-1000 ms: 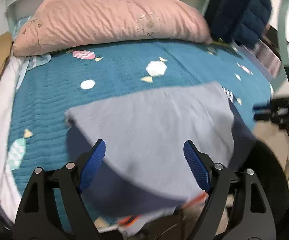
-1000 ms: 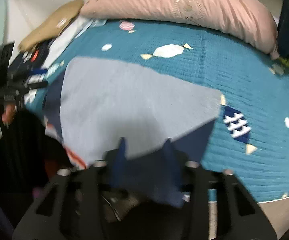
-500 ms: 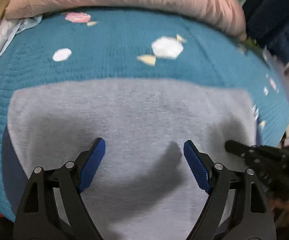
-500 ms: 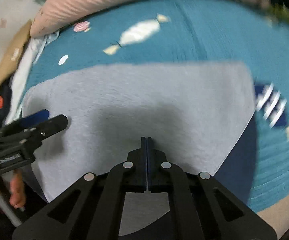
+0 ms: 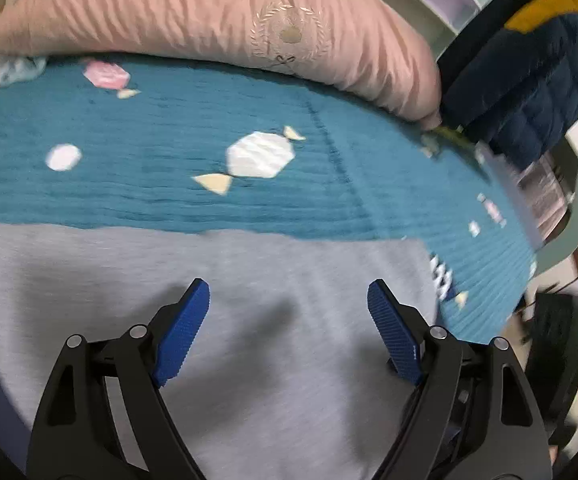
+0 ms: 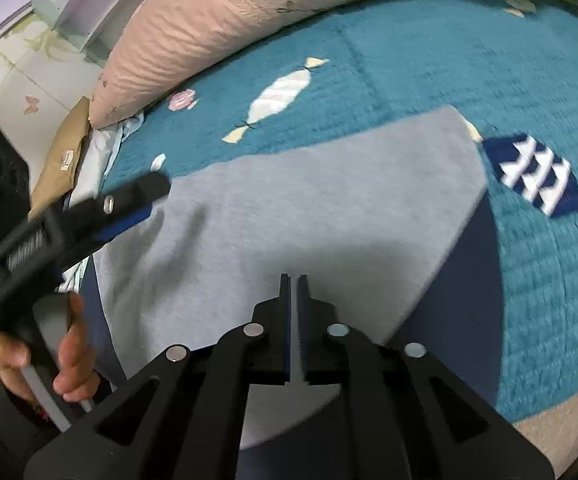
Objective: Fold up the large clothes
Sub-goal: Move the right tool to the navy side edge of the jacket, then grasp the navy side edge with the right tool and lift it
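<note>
Bed: teal quilted spread with candy shapes, pink pillow along 12 o'clock.
Corner: navy and yellow padded garment at 1 o'clock, just beside pillow's end.
Clothing: grey garment spread flat on near part of spread, navy underside showing at 4 o'clock edge.
Left gripper: blue pads spread wide — nothing between them, grey fabric below.
Right gripper: jaws opening, only a narrow slit apart; hold on cloth impossible to tell.
Hand: at 8 o'clock, around left gripper's handle.
</note>
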`<state>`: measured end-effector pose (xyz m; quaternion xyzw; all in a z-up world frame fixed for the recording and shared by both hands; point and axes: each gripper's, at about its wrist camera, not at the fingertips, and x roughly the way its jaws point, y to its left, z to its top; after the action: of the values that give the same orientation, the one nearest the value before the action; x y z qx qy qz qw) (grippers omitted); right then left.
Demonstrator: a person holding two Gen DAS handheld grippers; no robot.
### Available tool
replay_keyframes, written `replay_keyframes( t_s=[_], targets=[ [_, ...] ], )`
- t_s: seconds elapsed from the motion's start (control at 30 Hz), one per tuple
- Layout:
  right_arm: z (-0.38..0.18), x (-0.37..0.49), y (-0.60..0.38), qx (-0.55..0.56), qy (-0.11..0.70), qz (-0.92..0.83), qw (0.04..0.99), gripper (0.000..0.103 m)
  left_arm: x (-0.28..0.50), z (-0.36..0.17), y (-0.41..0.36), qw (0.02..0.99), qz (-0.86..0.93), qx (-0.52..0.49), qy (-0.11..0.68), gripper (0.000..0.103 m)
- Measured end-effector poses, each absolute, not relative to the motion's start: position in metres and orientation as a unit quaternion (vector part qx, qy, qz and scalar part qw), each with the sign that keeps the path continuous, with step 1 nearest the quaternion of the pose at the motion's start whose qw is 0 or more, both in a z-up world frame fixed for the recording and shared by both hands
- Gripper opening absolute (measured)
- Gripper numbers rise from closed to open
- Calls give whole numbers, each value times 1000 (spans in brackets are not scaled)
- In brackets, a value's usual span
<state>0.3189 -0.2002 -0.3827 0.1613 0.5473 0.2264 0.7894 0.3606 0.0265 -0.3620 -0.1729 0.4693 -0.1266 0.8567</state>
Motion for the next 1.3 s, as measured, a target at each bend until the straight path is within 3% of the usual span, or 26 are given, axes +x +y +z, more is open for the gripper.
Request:
replay_keyframes(
  t_s=[0.03,0.23,0.37,0.53,0.73,0.97,1.13,1.3],
  targets=[
    [-383,317,-203,164,548,225,789,6,365,-368,26,852,-125,-183,474,81],
    [-392,307,-216,167,564,217,779,5,379,-408,28,837,-41,-159,522,39],
    [-401,306,-224,182,571,218,771,2,380,-420,41,833,-30,-166,527,19],
    [-391,306,-231,193,562,214,775,6,368,-405,55,824,-52,-196,529,16],
    [-379,303,-262,203,550,191,787,7,313,-406,33,820,-82,-137,550,15],
    [-387,293,-308,232,569,128,778,30,292,-402,31,820,-55,-135,554,15],
    [-387,290,-310,229,576,135,773,33,271,-405,19,821,-52,-90,561,15],
    [-395,285,-304,224,595,124,762,44,271,-418,27,814,-58,-106,568,15]
  ],
)
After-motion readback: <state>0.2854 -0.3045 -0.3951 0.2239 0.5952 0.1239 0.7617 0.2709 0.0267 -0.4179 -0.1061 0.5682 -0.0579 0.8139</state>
